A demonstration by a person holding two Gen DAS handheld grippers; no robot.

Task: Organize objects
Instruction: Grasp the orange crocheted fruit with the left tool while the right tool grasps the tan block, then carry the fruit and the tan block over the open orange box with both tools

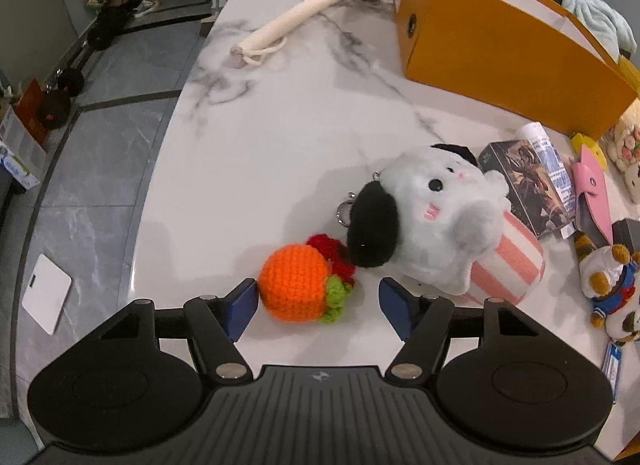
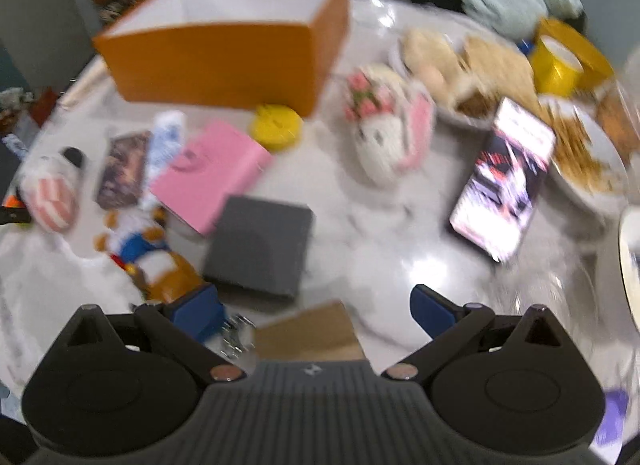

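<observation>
An orange crocheted fruit [image 1: 294,283] with green leaves lies on the marble table [image 1: 260,125], a red crocheted piece [image 1: 332,251] behind it. My left gripper [image 1: 318,293] points down over it, jaws open. The fruit sits between the blue pads, against the left one and well apart from the right one. A white plush dog in a pink striped cup [image 1: 436,221] lies just to the right. An open orange box [image 1: 500,37] [image 2: 224,53] stands at the back. In the blurred right wrist view my right gripper [image 2: 316,305] is open over a brown card [image 2: 308,333], holding nothing.
The table edge [image 1: 160,169] drops to the floor on the left. A cream stick with a pink head [image 1: 304,11] lies at the back. A pink wallet [image 2: 208,173], grey box [image 2: 260,249], phone [image 2: 504,177], bunny plush [image 2: 384,133], cat plush [image 2: 140,249] and food plates [image 2: 584,153] crowd the right.
</observation>
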